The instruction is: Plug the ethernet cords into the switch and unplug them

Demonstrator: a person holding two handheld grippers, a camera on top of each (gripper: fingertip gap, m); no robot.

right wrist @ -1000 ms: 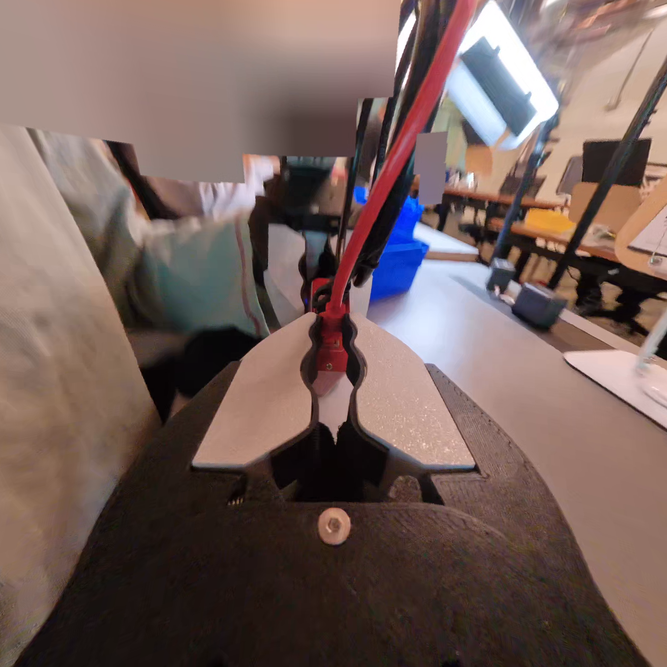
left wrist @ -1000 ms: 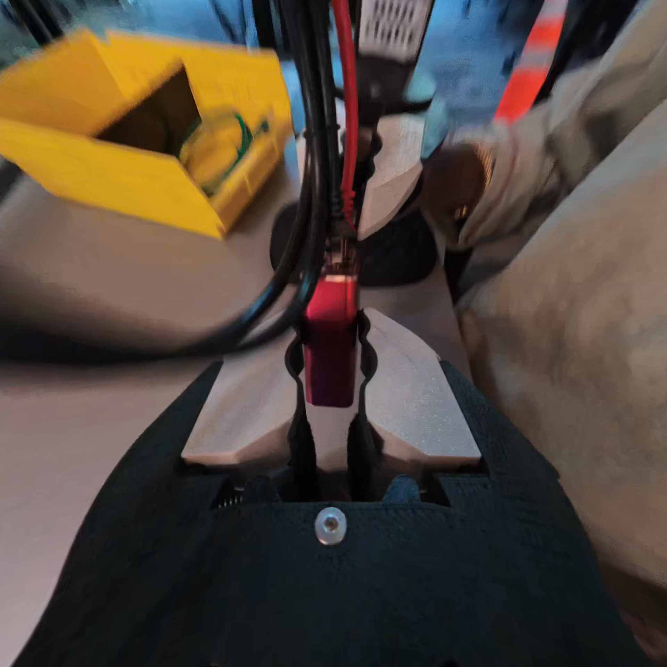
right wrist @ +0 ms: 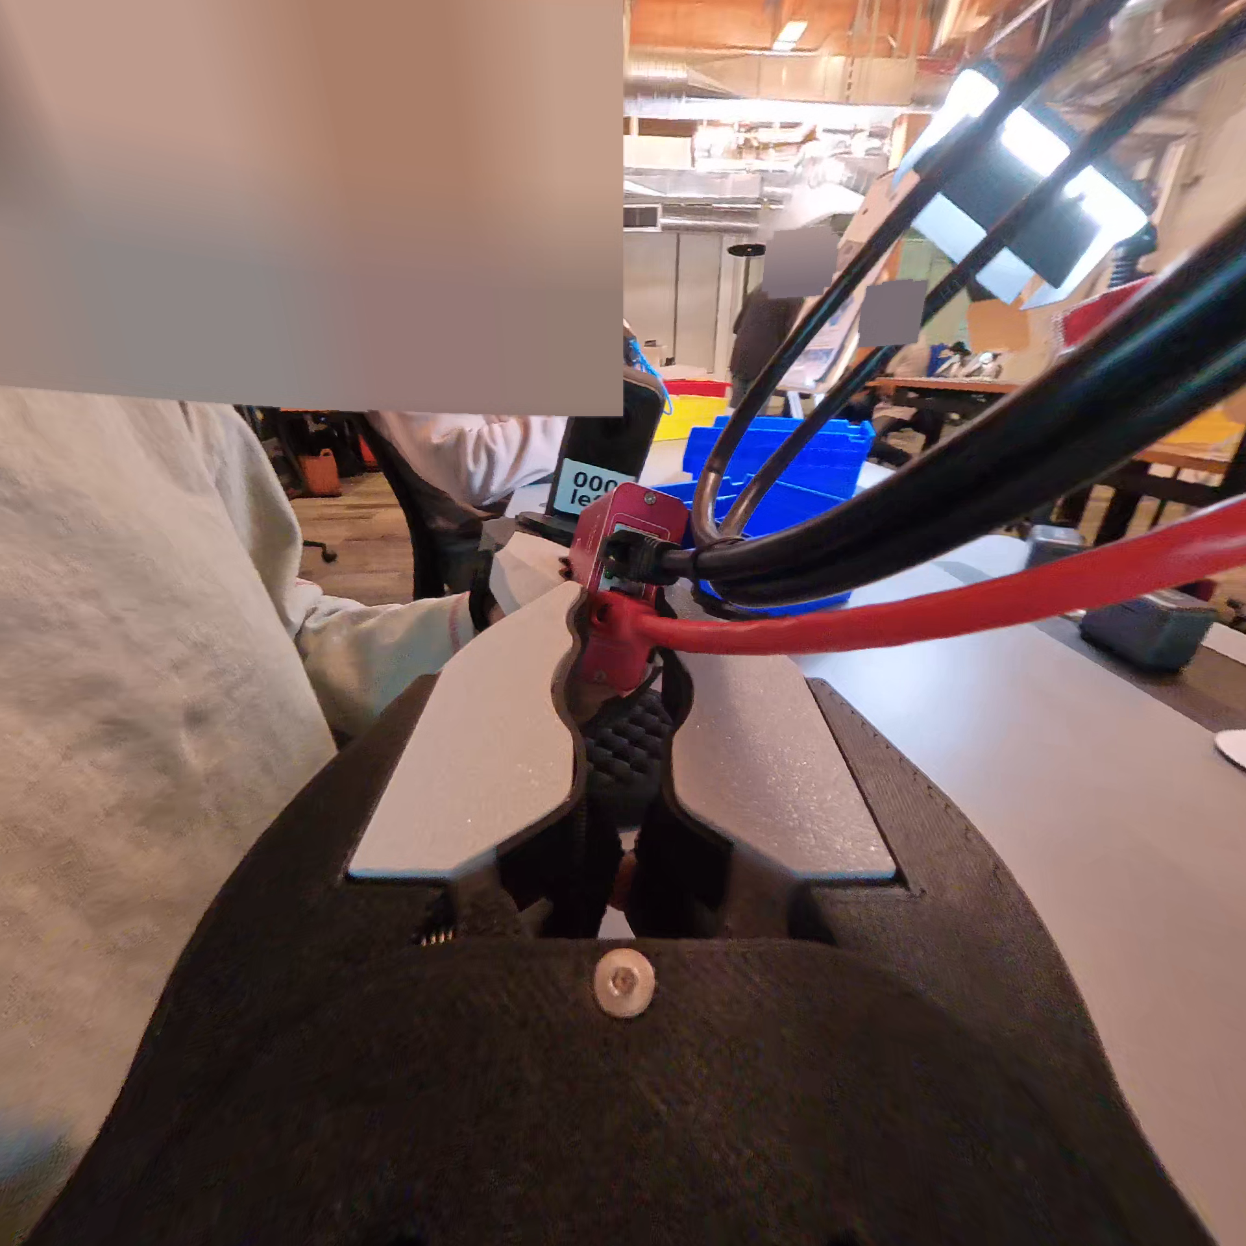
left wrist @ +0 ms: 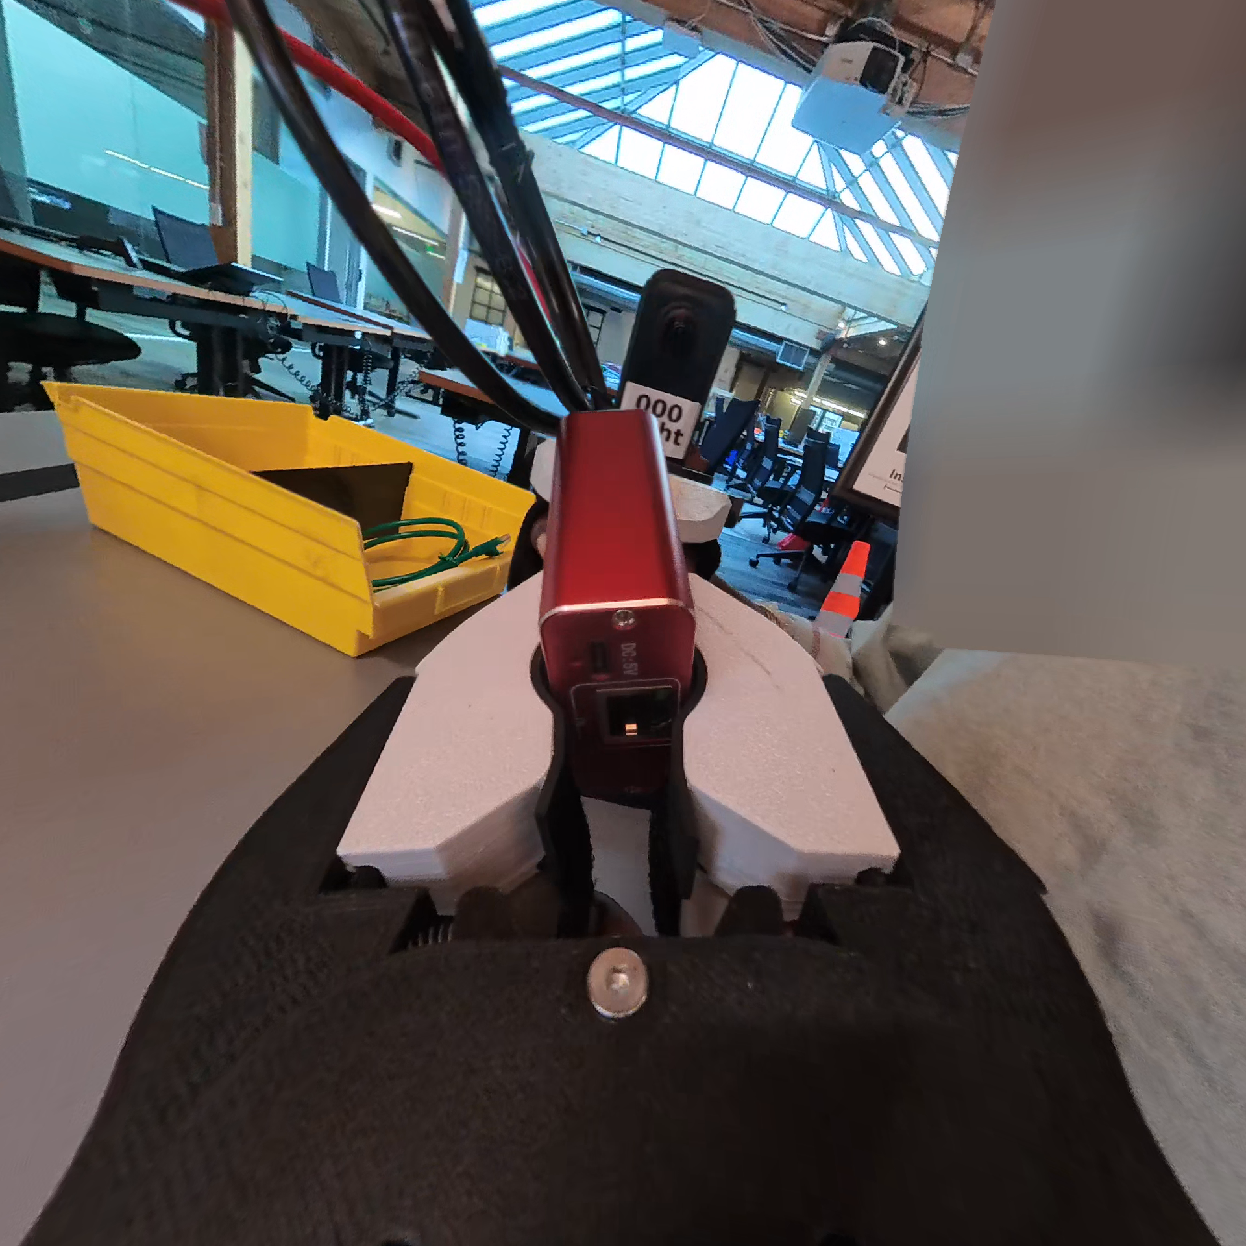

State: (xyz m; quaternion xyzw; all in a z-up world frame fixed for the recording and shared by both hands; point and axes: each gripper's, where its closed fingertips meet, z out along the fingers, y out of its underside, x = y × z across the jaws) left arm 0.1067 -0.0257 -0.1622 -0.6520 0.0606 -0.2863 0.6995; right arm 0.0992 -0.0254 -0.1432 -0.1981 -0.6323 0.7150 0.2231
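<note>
- Switch: red metal box, empty port facing the camera; black cords and red cord plugged in.
- Left gripper: jaws clamped on the switch body.
- Right gripper: jaws closed around the red cord's plug.

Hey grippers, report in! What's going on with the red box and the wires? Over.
Left gripper shut on red switch. Right gripper shut on red cord's plug at the switch. Black cords plugged in, crowding it.

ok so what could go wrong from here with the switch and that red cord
The left gripper clamps only the near end of the red switch, so a hard tug could lever it loose. The right gripper grips the red cord's plug; pulling with its latch engaged may strain the port. The black cords might snag.
</note>
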